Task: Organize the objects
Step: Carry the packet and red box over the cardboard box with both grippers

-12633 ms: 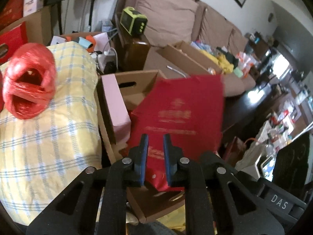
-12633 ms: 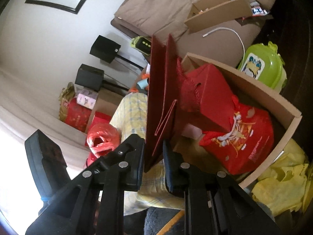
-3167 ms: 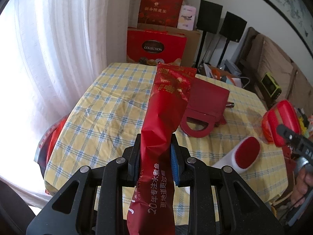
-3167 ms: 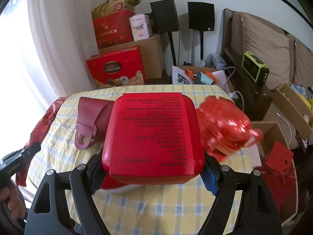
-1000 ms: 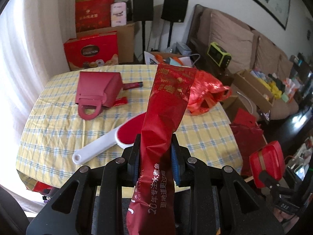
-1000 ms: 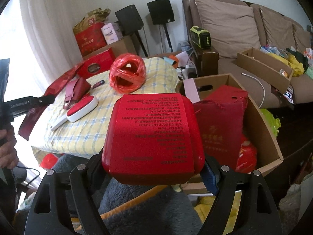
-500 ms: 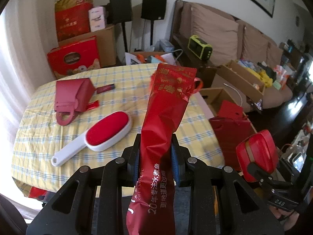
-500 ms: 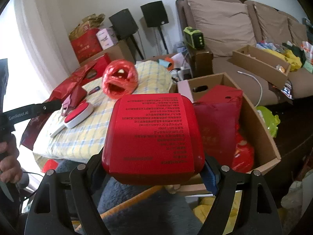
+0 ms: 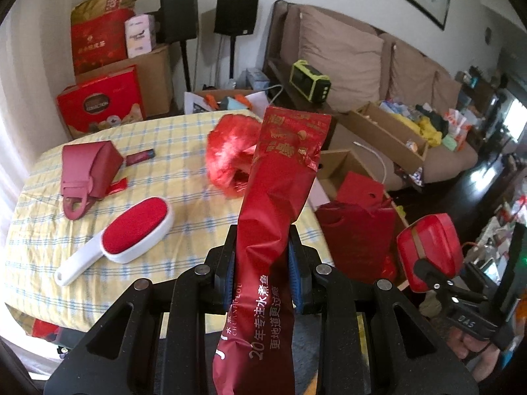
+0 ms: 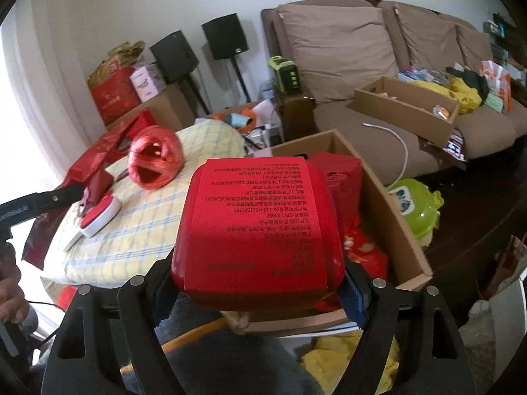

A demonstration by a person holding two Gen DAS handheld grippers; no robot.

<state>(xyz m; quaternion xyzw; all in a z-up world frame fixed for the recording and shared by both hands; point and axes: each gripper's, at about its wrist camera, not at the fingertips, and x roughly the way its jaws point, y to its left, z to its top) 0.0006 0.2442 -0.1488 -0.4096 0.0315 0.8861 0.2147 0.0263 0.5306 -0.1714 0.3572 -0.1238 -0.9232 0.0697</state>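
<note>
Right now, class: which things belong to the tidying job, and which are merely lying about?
Job:
left claw gripping red foil packet
right claw gripping red box
cardboard box

Lying about:
lint brush
green radio
speakers

The red foil packet (image 9: 263,283) reads "20年专注水煮鱼"; the red gift box (image 9: 100,102) reads "COLLECTION".

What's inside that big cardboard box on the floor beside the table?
The cardboard box holds a dark red paper bag and a bright red printed bag lower down. The red tin in the right gripper covers the rest.
</note>
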